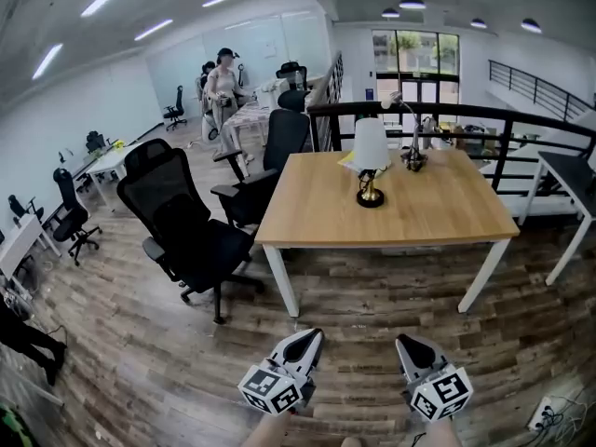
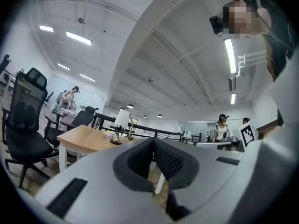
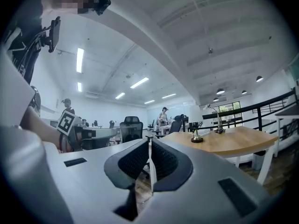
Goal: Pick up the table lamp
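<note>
The table lamp (image 1: pixel 370 161), with a white shade, a brass stem and a dark round base, stands upright near the far middle of the wooden table (image 1: pixel 438 217). Both grippers are held low over the floor, well short of the table's near edge. My left gripper (image 1: pixel 312 336) and right gripper (image 1: pixel 402 342) are both shut with nothing between their jaws. In the left gripper view the lamp (image 2: pixel 121 124) shows far off to the left of the shut left gripper (image 2: pixel 153 142). In the right gripper view the lamp's base (image 3: pixel 196 138) shows to the right of the shut right gripper (image 3: pixel 149 143).
A thin gooseneck lamp (image 1: pixel 411 147) stands just right of the table lamp. Two black office chairs (image 1: pixel 186 222) (image 1: pixel 281 142) sit at the table's left side. A black railing (image 1: pixel 521 124) runs behind it and a white table (image 1: pixel 570 177) stands at the right. A person (image 1: pixel 223 87) stands far back.
</note>
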A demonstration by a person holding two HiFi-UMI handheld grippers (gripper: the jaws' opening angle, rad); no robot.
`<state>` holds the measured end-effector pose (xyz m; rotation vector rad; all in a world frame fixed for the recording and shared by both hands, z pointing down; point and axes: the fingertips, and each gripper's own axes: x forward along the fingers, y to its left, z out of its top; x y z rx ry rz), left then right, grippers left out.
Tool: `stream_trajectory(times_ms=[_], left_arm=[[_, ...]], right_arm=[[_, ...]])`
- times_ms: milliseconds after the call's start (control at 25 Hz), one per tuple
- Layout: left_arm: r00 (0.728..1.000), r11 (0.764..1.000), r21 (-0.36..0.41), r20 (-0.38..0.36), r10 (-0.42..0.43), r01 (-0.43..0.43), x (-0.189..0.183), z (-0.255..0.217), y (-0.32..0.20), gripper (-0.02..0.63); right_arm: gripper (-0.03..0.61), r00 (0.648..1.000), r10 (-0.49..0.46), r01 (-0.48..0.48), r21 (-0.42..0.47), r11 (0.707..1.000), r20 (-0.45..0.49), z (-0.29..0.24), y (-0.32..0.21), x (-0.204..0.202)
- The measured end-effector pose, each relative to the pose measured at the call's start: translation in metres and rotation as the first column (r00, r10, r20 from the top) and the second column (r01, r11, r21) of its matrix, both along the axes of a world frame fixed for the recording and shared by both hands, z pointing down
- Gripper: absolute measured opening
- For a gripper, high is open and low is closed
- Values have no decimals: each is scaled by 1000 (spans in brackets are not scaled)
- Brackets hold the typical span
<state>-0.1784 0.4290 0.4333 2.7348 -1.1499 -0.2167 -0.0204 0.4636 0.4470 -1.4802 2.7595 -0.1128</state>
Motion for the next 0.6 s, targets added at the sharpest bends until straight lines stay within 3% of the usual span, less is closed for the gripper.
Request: stream_trajectory(times_ms=[400,600], left_arm=[[1000,1000,-24,5,10,-10,18,15,-39,10],[1000,1000,-22,-6,16,-16,28,18,-89,10]], right_arm=[[41,999,-9,10,-16,1000,34,4,-50,14],[41,1000,-19,20,-6,1000,12,7,-93,17]])
